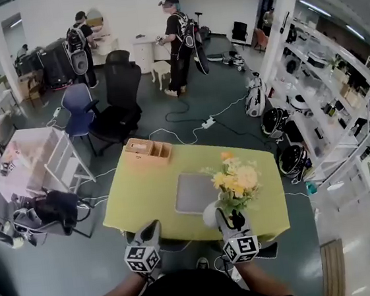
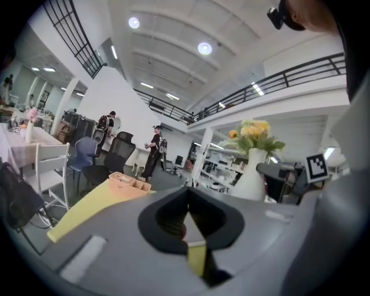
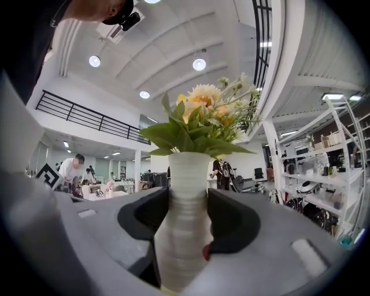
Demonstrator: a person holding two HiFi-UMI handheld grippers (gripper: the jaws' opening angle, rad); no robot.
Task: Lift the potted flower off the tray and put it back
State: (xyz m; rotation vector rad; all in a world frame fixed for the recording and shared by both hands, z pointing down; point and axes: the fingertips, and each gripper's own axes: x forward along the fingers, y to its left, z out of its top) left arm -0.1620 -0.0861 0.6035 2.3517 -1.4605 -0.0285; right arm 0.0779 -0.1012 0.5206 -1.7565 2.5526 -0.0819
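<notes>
White pot [image 3: 184,231] held off the tray [image 1: 191,193]
The right gripper [image 3: 186,203] clamps the pot's neck, just beside the grey tray, near the front edge of the table [image 1: 143,188]. The left gripper [image 2: 186,199] is closed and empty. If the grip loosens, the top-heavy pot may tilt, slip, or miss the tray.

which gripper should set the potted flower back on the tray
Right. The right gripper is shut on the potted flower, held close to the gray tray; the left gripper is shut and empty.
</notes>
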